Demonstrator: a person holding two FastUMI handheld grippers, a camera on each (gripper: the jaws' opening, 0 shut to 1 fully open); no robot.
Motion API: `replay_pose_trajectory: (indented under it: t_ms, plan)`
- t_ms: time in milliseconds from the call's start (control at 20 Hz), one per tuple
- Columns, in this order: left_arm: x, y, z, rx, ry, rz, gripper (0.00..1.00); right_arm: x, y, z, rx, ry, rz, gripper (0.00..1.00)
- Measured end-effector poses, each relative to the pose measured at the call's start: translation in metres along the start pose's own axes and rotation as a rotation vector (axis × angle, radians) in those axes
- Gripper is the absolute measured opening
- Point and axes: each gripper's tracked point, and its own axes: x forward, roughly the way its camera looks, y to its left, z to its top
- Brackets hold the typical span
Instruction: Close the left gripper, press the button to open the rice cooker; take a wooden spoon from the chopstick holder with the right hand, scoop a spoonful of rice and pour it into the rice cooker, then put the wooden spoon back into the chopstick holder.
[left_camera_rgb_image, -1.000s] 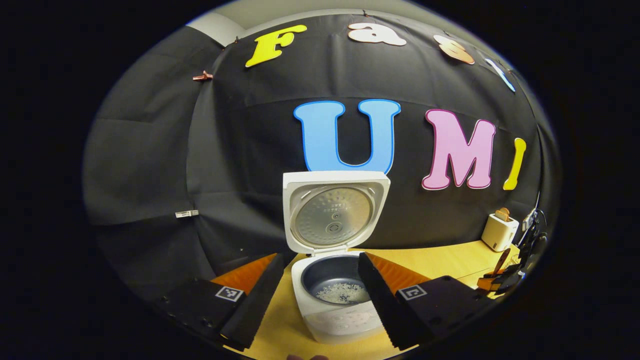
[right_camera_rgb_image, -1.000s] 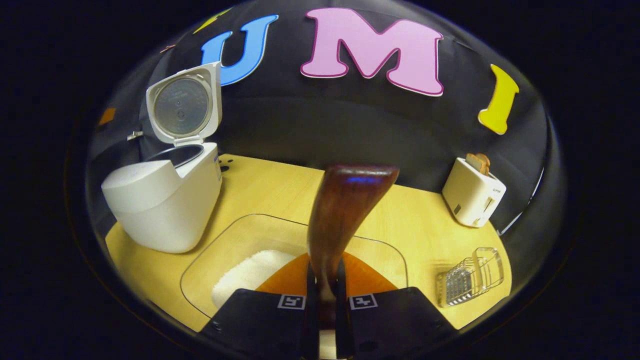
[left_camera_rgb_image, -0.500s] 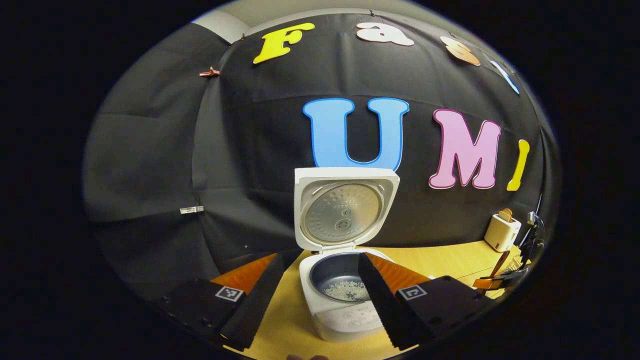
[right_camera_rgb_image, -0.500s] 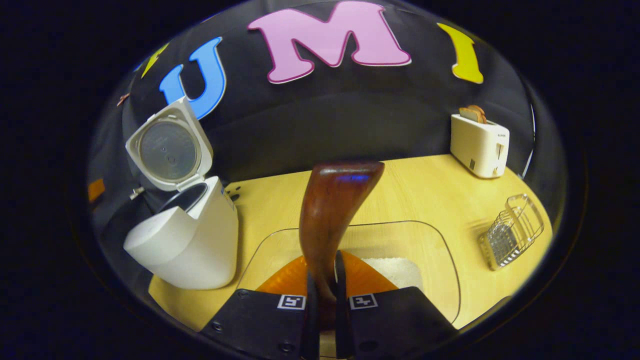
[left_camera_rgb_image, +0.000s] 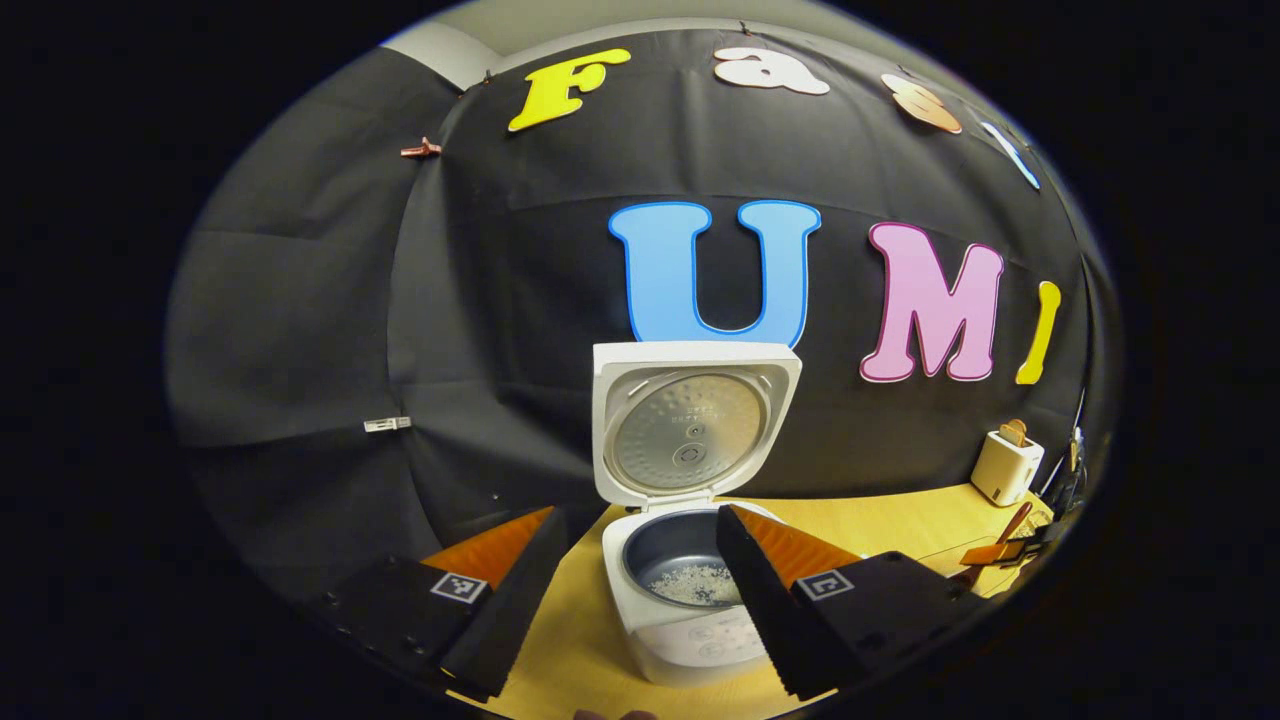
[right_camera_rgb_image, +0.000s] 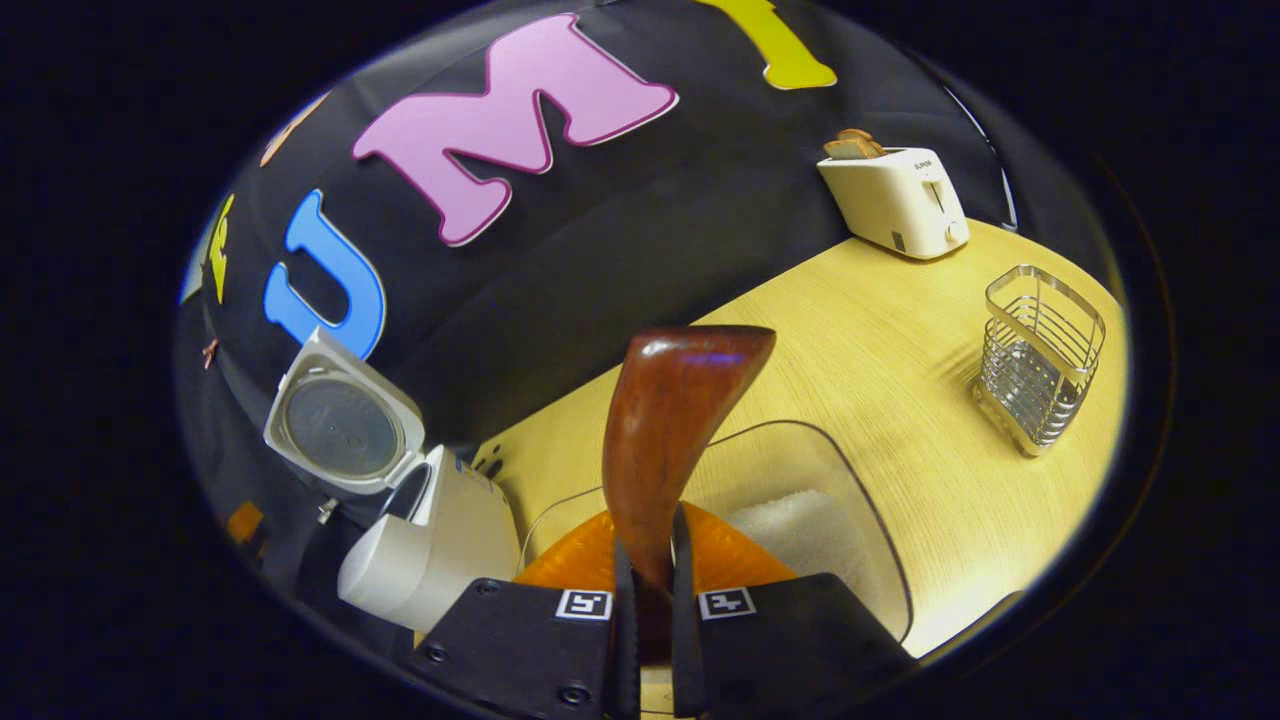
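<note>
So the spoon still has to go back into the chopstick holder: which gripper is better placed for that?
Right. The right gripper is shut on the wooden spoon, and the chopstick holder stands on its side of the table. The left gripper is open, facing the rice cooker.

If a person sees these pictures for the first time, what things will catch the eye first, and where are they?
In the right gripper view, the wooden spoon stands out at the centre, gripped by the right gripper above a clear tray of rice. In the left gripper view, the white rice cooker sits between the open fingers of the left gripper, its lid raised and some rice in the pot.
</note>
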Motion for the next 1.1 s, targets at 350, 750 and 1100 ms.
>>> replay_pose_trajectory:
  t_ms: [350, 750, 1100]
  plan:
    - [-0.002, -0.014, 0.009, -0.003, -0.013, -0.019, 0.96, -0.016, 0.006, 0.038, 0.248, -0.048, 0.083, 0.17]
    - [-0.009, -0.02, 0.019, 0.0, -0.04, -0.029, 0.96, -0.045, 0.025, 0.088, 0.362, -0.123, 0.133, 0.17]
    - [-0.013, -0.012, 0.015, -0.026, -0.049, -0.027, 0.96, -0.054, 0.082, 0.132, 0.352, -0.162, 0.201, 0.17]
